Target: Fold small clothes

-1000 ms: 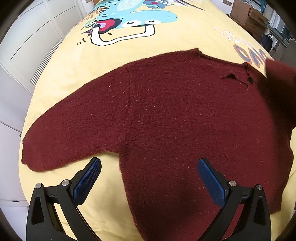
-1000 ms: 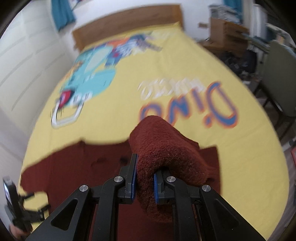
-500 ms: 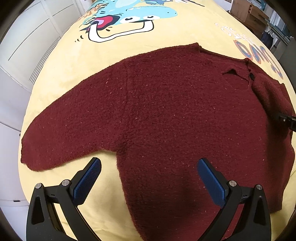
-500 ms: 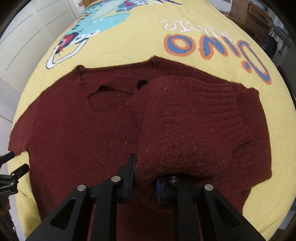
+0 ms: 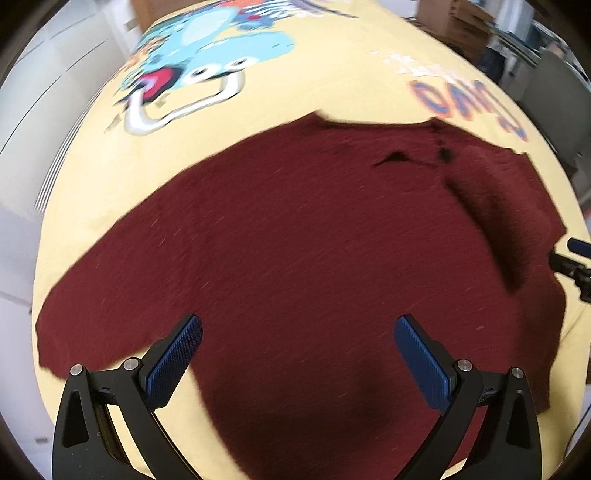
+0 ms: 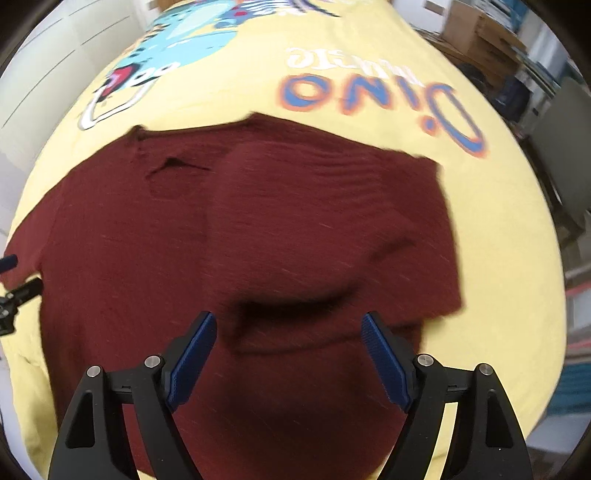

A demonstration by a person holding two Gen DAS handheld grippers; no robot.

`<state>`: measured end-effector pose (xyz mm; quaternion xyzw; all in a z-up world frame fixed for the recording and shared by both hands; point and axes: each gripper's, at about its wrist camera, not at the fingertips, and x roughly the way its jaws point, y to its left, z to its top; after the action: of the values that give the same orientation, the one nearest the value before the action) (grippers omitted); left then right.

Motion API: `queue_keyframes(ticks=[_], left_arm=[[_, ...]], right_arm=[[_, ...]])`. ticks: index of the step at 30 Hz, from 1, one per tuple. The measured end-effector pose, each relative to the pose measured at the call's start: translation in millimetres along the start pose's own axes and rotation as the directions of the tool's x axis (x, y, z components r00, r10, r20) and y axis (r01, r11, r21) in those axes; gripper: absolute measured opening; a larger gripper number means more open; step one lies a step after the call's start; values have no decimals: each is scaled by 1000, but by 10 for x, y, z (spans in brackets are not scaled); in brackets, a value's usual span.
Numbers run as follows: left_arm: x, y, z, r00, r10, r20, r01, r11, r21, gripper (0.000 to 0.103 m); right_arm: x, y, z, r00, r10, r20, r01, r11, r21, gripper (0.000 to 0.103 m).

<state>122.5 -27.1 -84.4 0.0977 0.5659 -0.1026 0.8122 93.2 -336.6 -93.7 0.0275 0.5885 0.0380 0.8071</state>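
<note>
A dark red knitted sweater is spread flat on a yellow bedspread printed with a cartoon dinosaur and the word "Dino". The neckline is turned toward the far end of the bed, the hem toward the cameras, so the body's long axis runs along the bed. One sleeve is stretched out sideways and slightly toward the near edge on the left. The other sleeve is laid back across the chest, its ribbed cuff end nearest the right gripper.

The right gripper's jaws are seen opening, set wide apart above the folded sleeve; the blue pads are not pressed on the cloth. The left gripper is held wide open over the lower body of the sweater, nothing clamped.

Cardboard boxes are seen beyond the bed on the right; contents cannot be told. Both views are blurred.
</note>
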Motion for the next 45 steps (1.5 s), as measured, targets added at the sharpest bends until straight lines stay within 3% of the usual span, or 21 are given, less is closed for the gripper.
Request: queue_keyframes(ticks=[6, 15, 18, 19, 25, 27, 28, 29, 31, 35, 45], left_arm=[[4, -680, 312, 996, -90, 24, 85, 984, 158, 102], [129, -1774, 588, 993, -120, 16, 102, 903, 417, 102], [232, -2100, 613, 995, -97, 8, 82, 873, 481, 102], [279, -2174, 611, 998, -61, 1, 52, 867, 496, 102], [659, -2452, 663, 999, 31, -29, -9, 823, 567, 98], [778, -2446, 707, 997, 48, -60, -6, 827, 562, 83], [835, -2432, 739, 995, 60, -77, -8, 835, 550, 70], [881, -2396, 780, 994, 62, -89, -6, 848, 530, 55], [928, -2302, 848, 991, 41, -123, 24, 874, 485, 36], [901, -1992, 943, 991, -8, -133, 62, 909, 412, 15], [437, -1170, 943, 996, -84, -18, 86, 971, 225, 14]], right_arm=[[45, -449, -169, 1000, -21, -23, 24, 993, 118, 82], [105, -759, -327, 999, -7, -32, 13, 980, 199, 82], [124, -811, -368, 999, 1, -36, 6, 977, 213, 82], [132, -830, -379, 999, 4, -38, 5, 976, 218, 82], [181, -949, -422, 999, 8, -48, 4, 970, 243, 82], [200, -983, -437, 999, 6, -53, 7, 969, 249, 82], [212, -1000, -442, 998, 5, -56, 9, 968, 252, 82], [222, -1023, -451, 998, 5, -58, 10, 967, 254, 82], [237, -1049, -462, 998, 3, -62, 13, 966, 257, 82], [253, -1082, -464, 998, 0, -67, 18, 965, 260, 82], [287, -1004, -422, 998, 5, -64, 11, 968, 251, 82]])
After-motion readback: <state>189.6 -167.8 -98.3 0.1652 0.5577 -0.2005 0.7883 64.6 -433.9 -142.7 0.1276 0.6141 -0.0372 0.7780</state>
